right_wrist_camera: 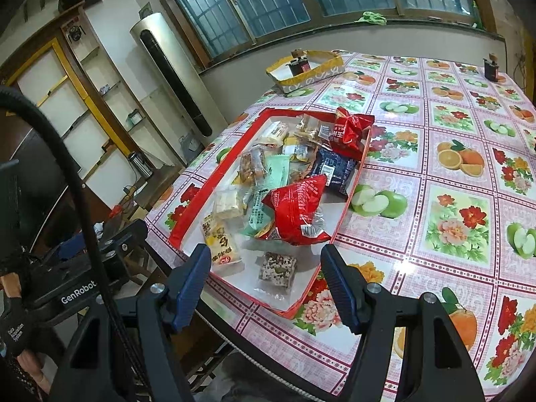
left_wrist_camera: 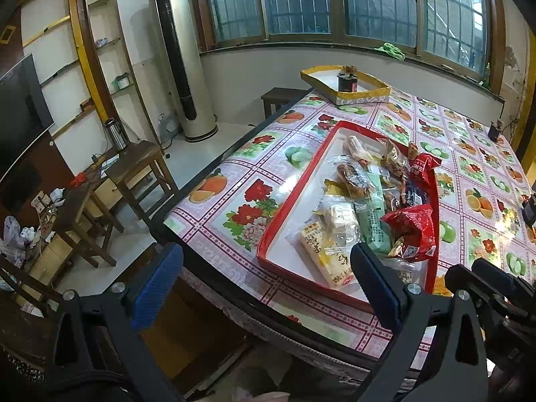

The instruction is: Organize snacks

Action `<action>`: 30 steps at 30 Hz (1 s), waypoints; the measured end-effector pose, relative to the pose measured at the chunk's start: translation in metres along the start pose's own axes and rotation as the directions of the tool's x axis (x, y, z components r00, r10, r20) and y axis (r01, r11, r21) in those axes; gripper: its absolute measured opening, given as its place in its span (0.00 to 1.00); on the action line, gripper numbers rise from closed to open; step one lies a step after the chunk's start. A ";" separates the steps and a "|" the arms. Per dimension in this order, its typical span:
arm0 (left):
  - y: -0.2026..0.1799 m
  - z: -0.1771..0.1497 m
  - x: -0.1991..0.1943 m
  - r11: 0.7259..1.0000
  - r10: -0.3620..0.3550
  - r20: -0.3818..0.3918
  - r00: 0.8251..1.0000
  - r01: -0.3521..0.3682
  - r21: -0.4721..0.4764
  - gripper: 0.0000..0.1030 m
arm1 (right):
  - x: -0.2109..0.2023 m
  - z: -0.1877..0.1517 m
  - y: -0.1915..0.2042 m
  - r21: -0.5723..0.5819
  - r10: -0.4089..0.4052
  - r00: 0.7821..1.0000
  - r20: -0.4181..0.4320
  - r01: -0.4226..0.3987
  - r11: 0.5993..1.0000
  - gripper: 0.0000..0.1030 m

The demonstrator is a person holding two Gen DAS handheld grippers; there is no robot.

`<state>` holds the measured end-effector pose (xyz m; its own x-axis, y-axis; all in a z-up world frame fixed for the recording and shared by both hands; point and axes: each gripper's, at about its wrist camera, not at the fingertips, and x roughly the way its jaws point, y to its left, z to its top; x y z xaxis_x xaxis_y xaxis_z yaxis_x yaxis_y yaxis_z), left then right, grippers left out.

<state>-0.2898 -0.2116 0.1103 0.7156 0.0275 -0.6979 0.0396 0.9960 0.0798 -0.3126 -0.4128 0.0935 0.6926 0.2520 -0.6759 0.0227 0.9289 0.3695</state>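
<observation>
A red-rimmed tray (left_wrist_camera: pixel 294 201) (right_wrist_camera: pixel 214 181) lies on the table and holds a heap of wrapped snacks. Among them are a red bag (right_wrist_camera: pixel 298 207) (left_wrist_camera: pixel 413 231), a second red bag (right_wrist_camera: pixel 350 130), a yellow-and-white packet (right_wrist_camera: pixel 221 243) (left_wrist_camera: pixel 330 254), a dark blue packet (right_wrist_camera: pixel 331 167) and a clear-wrapped grain bar (right_wrist_camera: pixel 278 268). My left gripper (left_wrist_camera: pixel 264 284) hovers open over the table's near-left edge, short of the tray. My right gripper (right_wrist_camera: pixel 268 283) hangs open above the tray's near end, nothing between its fingers. A yellow-rimmed box (left_wrist_camera: pixel 348 85) (right_wrist_camera: pixel 306 67) sits at the far side.
The table wears a fruit-and-flower oilcloth (right_wrist_camera: pixel 445 181). A small dark jar (left_wrist_camera: pixel 346 80) stands in the yellow box; another small dark object (right_wrist_camera: pixel 490 67) sits far right. Wooden stools (left_wrist_camera: pixel 140 174), a tall standing air conditioner (left_wrist_camera: pixel 181 60) and shelves lie left of the table.
</observation>
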 end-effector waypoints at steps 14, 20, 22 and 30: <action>0.004 0.000 0.004 1.000 0.012 0.003 1.000 -0.012 -0.001 0.97 | 0.007 0.001 0.004 -0.006 0.002 1.000 -0.009 -0.002 1.000 0.66; 0.005 0.001 0.007 1.000 0.004 -0.002 1.000 -0.004 0.005 0.97 | 0.007 0.001 0.008 -0.019 -0.017 1.000 0.000 0.017 1.000 0.66; 0.004 0.001 0.009 1.000 -0.002 -0.009 1.000 0.002 0.008 0.97 | 0.006 0.001 0.009 -0.023 -0.022 1.000 0.005 0.022 0.999 0.66; 0.002 -0.001 0.007 1.000 0.011 0.006 1.000 -0.011 0.026 0.97 | 0.009 0.003 0.007 -0.017 -0.024 1.000 -0.003 0.024 1.000 0.66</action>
<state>-0.2854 -0.2096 0.1053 0.7204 0.0378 -0.6925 0.0495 0.9932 0.1057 -0.3036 -0.4045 0.0919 0.6899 0.2305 -0.6862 0.0270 0.9391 0.3427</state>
